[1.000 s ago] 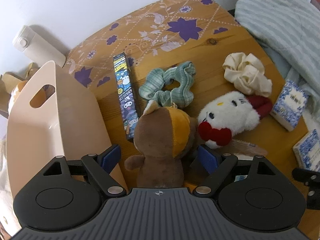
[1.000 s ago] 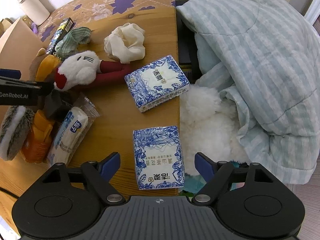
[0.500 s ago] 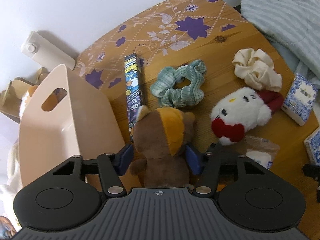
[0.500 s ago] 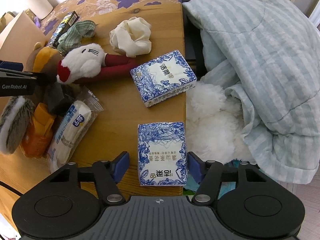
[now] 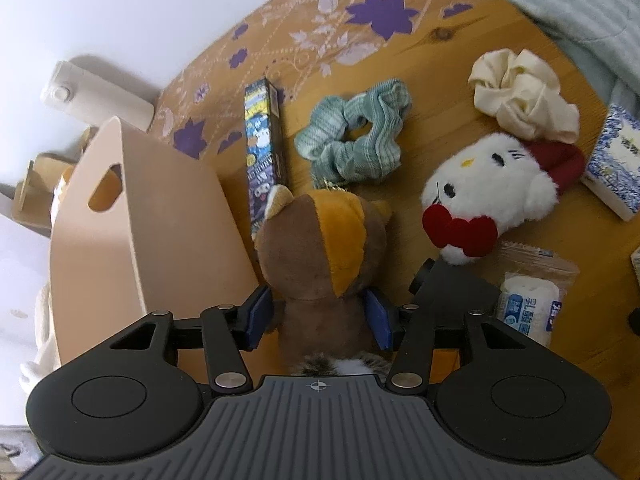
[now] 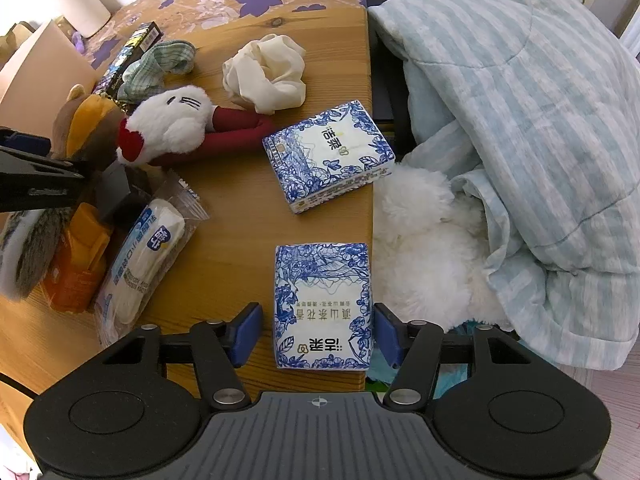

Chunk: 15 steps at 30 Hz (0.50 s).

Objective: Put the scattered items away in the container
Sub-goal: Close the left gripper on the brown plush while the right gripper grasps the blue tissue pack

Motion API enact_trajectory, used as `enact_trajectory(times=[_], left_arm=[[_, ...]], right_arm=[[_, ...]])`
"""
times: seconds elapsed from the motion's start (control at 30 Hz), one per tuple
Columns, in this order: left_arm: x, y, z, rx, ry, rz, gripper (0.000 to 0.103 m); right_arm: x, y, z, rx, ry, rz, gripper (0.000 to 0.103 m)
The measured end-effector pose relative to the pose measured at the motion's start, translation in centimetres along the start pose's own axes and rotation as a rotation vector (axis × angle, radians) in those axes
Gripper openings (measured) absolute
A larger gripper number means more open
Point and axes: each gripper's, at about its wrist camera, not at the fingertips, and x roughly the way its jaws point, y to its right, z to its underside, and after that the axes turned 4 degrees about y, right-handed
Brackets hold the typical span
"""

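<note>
My left gripper [image 5: 318, 316] is shut on the brown and orange plush toy [image 5: 320, 240], next to the beige container [image 5: 140, 220] on its left. My right gripper [image 6: 318, 334] straddles a blue-and-white tissue pack [image 6: 322, 304] at the table's near right edge; the right pad touches it and a small gap shows at the left pad. On the table lie a white plush cat with a red bow [image 5: 492, 196], a green scrunchie [image 5: 356, 136], a cream scrunchie [image 5: 524, 92], a long cartoon box [image 5: 264, 140], a wrapped white roll [image 6: 140, 256] and a second tissue pack [image 6: 328, 156].
A white bottle [image 5: 96, 100] lies by the wall behind the container. A striped blue blanket [image 6: 520, 120] and white fluffy fabric [image 6: 424, 240] lie off the table's right edge [image 6: 370, 200]. An orange item [image 6: 76, 264] and a grey furry thing [image 6: 28, 256] lie at the left.
Both grippers have narrowed: the left one closed onto the brown plush toy, the right one closed in around the near tissue pack and moved forward over it.
</note>
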Motion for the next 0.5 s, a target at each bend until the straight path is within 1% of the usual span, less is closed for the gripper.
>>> enact_trajectory(times=[0.07, 0.23, 0.5], left_arm=[[0.52, 0.07, 0.13, -0.005, -0.018, -0.007, 0.053], [0.59, -0.22, 0.13, -0.031, -0.017, -0.003, 0.049], [0.30, -0.41, 0.03, -0.063, -0.019, 0.006, 0.046]], right_arm=[[-0.02, -0.02, 0.00, -0.001, 0.002, -0.004, 0.058], [-0.12, -0.10, -0.06, 0.000, 0.007, -0.007, 0.054], [-0.50, 0.04, -0.39, 0.012, 0.019, 0.000, 0.043]])
